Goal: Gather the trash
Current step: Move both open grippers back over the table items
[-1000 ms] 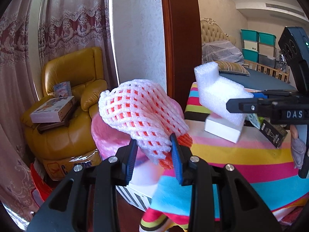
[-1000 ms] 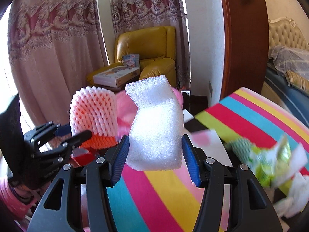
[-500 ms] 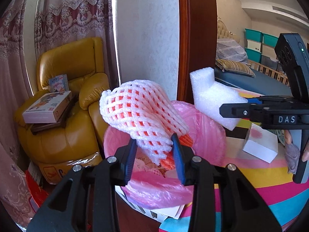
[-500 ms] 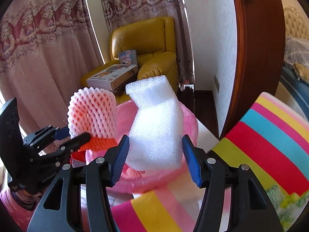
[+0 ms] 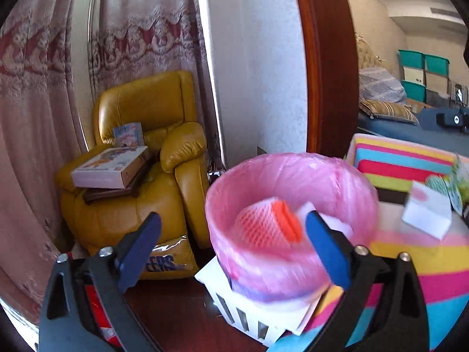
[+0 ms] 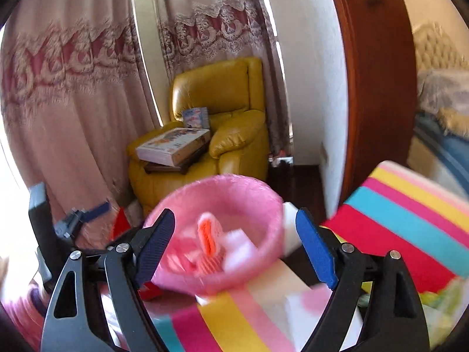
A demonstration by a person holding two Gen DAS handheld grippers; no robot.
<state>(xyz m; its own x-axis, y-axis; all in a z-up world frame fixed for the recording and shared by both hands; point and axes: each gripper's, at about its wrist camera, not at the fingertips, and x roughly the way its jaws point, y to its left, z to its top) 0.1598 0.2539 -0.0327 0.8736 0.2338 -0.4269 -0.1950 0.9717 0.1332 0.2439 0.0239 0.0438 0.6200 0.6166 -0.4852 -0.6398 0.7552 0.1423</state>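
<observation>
Heavy pink lace-bordered curtains (image 5: 52, 94) hang in folds behind a glossy mustard leather armchair (image 5: 152, 152), which carries a flat cardboard box (image 5: 110, 166) on a dark wooden tray. A white textured wall and a dark wooden door frame (image 5: 325, 67) separate this corner from a bedroom with teal storage bins (image 5: 422, 73). In the foreground lies a cloth of bright stripes (image 6: 404, 228) in yellow, pink, red and turquoise. At its edge stands a round bin lined with a thin, crinkled pink plastic bag (image 5: 290, 176), seated in a white slotted basket (image 5: 252, 316). Inside the bin lie the soft orange-and-white foam fruit net (image 5: 263, 228) and, just beside it, the white foam block (image 6: 239, 248), both motion-blurred. A small white folded card (image 5: 426, 212) rests on the cloth near the bin. The left gripper (image 5: 233, 248) hangs over the near rim with its blue-padded jaws spread wide and nothing between them; the right gripper (image 6: 234, 246) likewise gapes empty above the bin.
</observation>
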